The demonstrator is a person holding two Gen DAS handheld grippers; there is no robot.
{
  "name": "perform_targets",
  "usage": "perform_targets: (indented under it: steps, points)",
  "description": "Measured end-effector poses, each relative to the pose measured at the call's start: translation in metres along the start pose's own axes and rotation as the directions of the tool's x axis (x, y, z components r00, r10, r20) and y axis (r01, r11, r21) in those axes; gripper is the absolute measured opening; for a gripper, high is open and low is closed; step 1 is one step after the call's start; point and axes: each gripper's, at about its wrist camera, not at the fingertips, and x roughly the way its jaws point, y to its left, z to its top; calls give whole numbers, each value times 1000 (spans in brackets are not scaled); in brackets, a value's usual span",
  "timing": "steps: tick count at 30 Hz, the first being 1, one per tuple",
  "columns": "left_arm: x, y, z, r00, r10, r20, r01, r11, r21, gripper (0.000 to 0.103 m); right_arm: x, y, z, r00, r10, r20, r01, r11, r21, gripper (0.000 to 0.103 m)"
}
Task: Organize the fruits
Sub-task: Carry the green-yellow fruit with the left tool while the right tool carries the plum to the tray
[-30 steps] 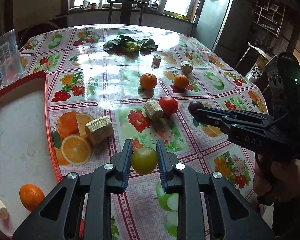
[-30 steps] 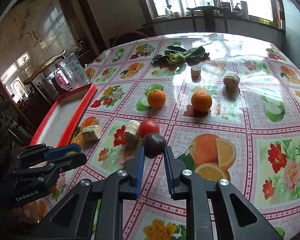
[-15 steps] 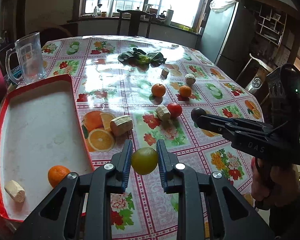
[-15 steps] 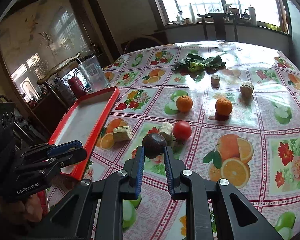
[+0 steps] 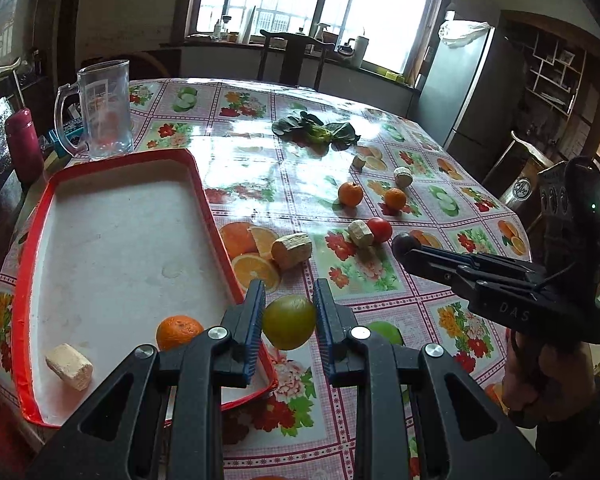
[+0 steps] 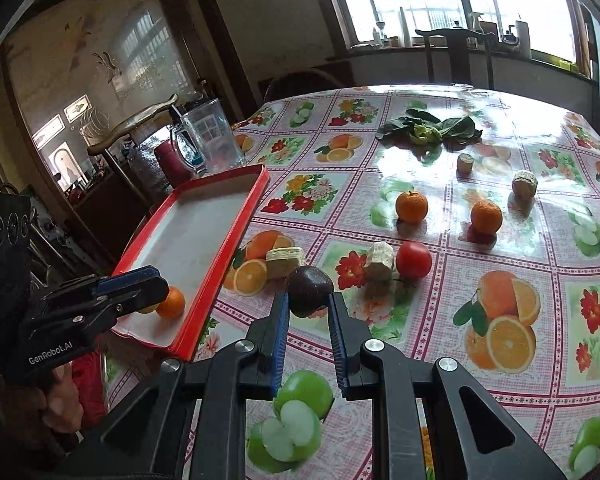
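Writing: "GenRobot.AI" is read on the left gripper body in the right wrist view; "DAS" is read on the right gripper body in the left wrist view. No other text is legible.
Red flask (image 5: pixel 23 145): seen at far left, off the tray, beside the clear jug (image 5: pixel 100 114).
Tray (image 5: pixel 32 240): red rim, white floor, set on the left part of the worktop (image 5: pixel 260 160). An orange (image 5: pixel 179 330) and a pale cut chunk (image 5: pixel 69 366) are held inside, near corner.
Left gripper (image 5: pixel 289 312): jaws pinched on a yellow-green fruit (image 5: pixel 289 322), carried over the tray's near right rim, clear of the floor.
Worktop centre: a pale block (image 6: pixel 285 262) lies on a printed orange just right of the tray; a second chunk (image 6: pixel 379 261) is touching a tomato (image 6: pixel 413 260).
Right gripper (image 6: pixel 309 304): jaws pinched on a dark purple fruit (image 6: pixel 310 291), held above the cloth, right of the tray.
Farther back: two oranges (image 6: pixel 411 206) (image 6: pixel 486 217) well apart from the tray, two small pale pieces (image 6: pixel 465 163) (image 6: pixel 524 184), leafy greens (image 6: pixel 424 128).
Left view only: chunk in tray, grey fridge (image 5: pixel 456 92), wall shelves at right.
Right view only: a hand (image 6: pixel 62 396) under the left gripper; the mirrored cabinet at left.
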Motion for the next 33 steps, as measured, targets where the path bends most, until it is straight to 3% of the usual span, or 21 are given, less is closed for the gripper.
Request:
perform_targets:
  steps: [12, 33]
  points:
    - [-14, 19, 1, 999, 26, 20, -26, 1000, -17, 22, 0, 16, 9, 999, 35, 11, -35, 999, -16, 20]
    - [-44, 99, -3, 988, 140, 58, -130, 979, -154, 22, 40, 83, 24, 993, 117, -37, -120, 987, -111, 20]
